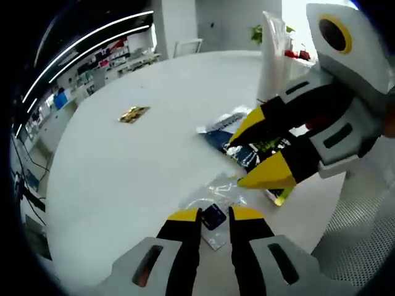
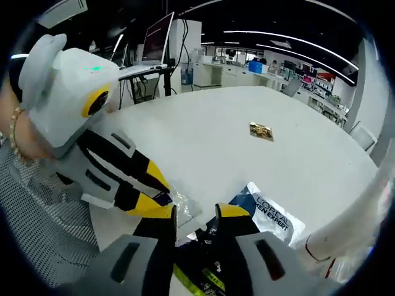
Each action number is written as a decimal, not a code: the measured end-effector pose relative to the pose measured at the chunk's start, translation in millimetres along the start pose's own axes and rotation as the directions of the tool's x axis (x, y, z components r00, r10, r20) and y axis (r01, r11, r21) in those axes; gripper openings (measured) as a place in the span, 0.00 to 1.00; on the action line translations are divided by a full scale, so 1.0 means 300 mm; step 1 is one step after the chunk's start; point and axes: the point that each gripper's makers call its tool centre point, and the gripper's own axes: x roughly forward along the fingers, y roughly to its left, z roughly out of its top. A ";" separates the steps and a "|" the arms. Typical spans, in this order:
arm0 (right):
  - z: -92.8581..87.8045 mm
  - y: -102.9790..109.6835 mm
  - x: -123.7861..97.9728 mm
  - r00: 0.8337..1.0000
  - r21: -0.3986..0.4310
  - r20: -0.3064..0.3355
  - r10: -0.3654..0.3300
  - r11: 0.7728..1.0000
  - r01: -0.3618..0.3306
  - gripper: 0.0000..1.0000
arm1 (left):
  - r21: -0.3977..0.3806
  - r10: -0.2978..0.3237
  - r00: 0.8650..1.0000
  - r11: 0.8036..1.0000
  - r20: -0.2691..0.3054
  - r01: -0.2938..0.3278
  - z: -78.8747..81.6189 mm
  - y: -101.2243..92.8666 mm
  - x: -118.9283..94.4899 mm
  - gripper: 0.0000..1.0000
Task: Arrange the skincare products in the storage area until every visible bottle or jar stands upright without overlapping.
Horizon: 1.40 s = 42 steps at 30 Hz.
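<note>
Both grippers work low over a white round worktop (image 1: 123,166), among flat sachets rather than bottles; no bottle or jar can be made out for certain, though a tall pale shape (image 1: 271,55) stands at the far edge in the left gripper view, too blurred to name.

The left gripper (image 1: 215,214) has its fingers (image 1: 184,216) a narrow gap apart, tips at a clear sachet (image 1: 216,203) with a small dark square in it; whether they touch or pinch it I cannot tell. The right gripper (image 2: 195,213) hangs over a dark blue packet (image 2: 271,216) with white lettering, its fingers (image 2: 233,213) apart by a moderate gap, and under them lies dark packaging with a yellow-green strip (image 2: 197,280); nothing looks clamped. A small gold sachet (image 2: 261,131) lies well apart, out on the bare worktop.

As a judgement, the step in hand is sorting or clearing the loose sachets near the front edge, not yet standing anything upright; the task looks to be at an early stage. The next move calls for one gripper to close on a single packet edge, thin and slippery as it will be; the two grippers sit very close, so they need to keep out of each other's way; a shallow approach at the sachet's rim should serve better than a press from above.
</note>
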 end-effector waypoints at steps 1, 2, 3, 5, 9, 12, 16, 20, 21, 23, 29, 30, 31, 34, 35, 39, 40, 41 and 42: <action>-0.009 0.005 -0.006 1.000 0.004 -0.004 -0.001 1.000 0.001 0.26 | -0.003 0.000 1.000 1.000 0.000 0.000 0.002 0.002 0.000 0.15; -0.021 0.010 -0.016 1.000 0.009 -0.008 -0.003 1.000 0.003 0.27 | -0.003 0.004 1.000 1.000 0.002 -0.004 0.005 0.005 -0.002 0.15; -0.028 0.012 -0.022 1.000 0.014 -0.011 -0.005 1.000 0.005 0.27 | -0.001 0.006 1.000 1.000 0.006 -0.006 0.010 0.007 -0.006 0.14; -0.040 0.017 -0.039 1.000 0.033 -0.012 -0.007 0.999 0.007 0.27 | -0.005 0.005 1.000 1.000 0.015 -0.005 0.021 0.008 -0.015 0.14; -0.045 0.018 -0.072 1.000 0.061 -0.003 -0.021 0.998 0.021 0.29 | 0.005 0.003 1.000 1.000 0.018 -0.003 0.027 0.002 -0.030 0.16; -0.042 0.024 -0.097 1.000 0.070 0.005 -0.026 0.997 0.026 0.32 | -0.005 0.007 1.000 1.000 0.024 -0.007 0.029 -0.001 -0.047 0.19; -0.033 0.073 -0.126 0.998 0.122 0.040 0.041 0.992 -0.046 0.39 | -0.043 -0.012 0.999 0.999 0.051 0.014 0.037 -0.017 -0.069 0.27; -0.038 0.094 -0.157 0.997 0.138 0.049 0.061 0.988 -0.068 0.49 | -0.086 -0.027 0.996 0.996 0.090 0.035 0.056 -0.028 -0.093 0.40; -0.040 0.094 -0.169 0.997 0.142 0.051 0.056 0.988 -0.063 0.50 | -0.090 -0.027 0.995 0.995 0.093 0.036 0.058 -0.028 -0.095 0.44; -0.046 0.096 -0.183 0.997 0.174 0.048 0.058 0.983 -0.065 0.51 | -0.110 -0.027 0.994 0.993 0.108 0.039 0.068 -0.032 -0.107 0.48; -0.068 0.068 -0.248 0.998 0.314 0.065 0.004 0.949 -0.025 0.55 | -0.146 -0.022 0.993 0.988 0.119 0.040 0.075 -0.050 -0.136 0.60; -0.065 0.062 -0.266 0.997 0.326 0.075 -0.005 0.945 -0.020 0.57 | -0.148 -0.021 0.992 0.988 0.123 0.039 0.076 -0.053 -0.142 0.61; -0.063 0.058 -0.279 0.997 0.329 0.077 -0.010 0.944 -0.016 0.59 | -0.153 -0.019 0.992 0.987 0.128 0.038 0.078 -0.055 -0.149 0.63; -0.058 0.036 -0.324 0.995 0.358 0.091 -0.037 0.934 0.002 0.66 | -0.168 -0.014 0.991 0.985 0.134 0.036 0.080 -0.061 -0.169 0.69; -0.062 0.022 -0.343 0.994 0.370 0.091 -0.056 0.929 0.018 0.67 | -0.171 -0.011 0.990 0.985 0.137 0.035 0.082 -0.063 -0.179 0.72; -0.078 -0.007 -0.404 0.991 0.410 0.093 -0.097 0.910 0.051 0.75 | -0.199 0.005 0.989 0.980 0.147 0.025 0.086 -0.055 -0.219 0.76; -0.080 -0.009 -0.411 0.991 0.410 0.092 -0.101 0.911 0.055 0.77 | -0.203 0.008 0.989 0.979 0.150 0.023 0.087 -0.054 -0.224 0.77; -0.088 -0.017 -0.427 0.990 0.411 0.087 -0.111 0.909 0.066 0.78 | -0.214 0.014 0.988 0.977 0.153 0.019 0.087 -0.049 -0.239 0.79; -0.092 -0.023 -0.437 0.990 0.412 0.084 -0.116 0.908 0.072 0.79 | -0.221 0.017 0.988 0.975 0.153 0.017 0.085 -0.045 -0.245 0.80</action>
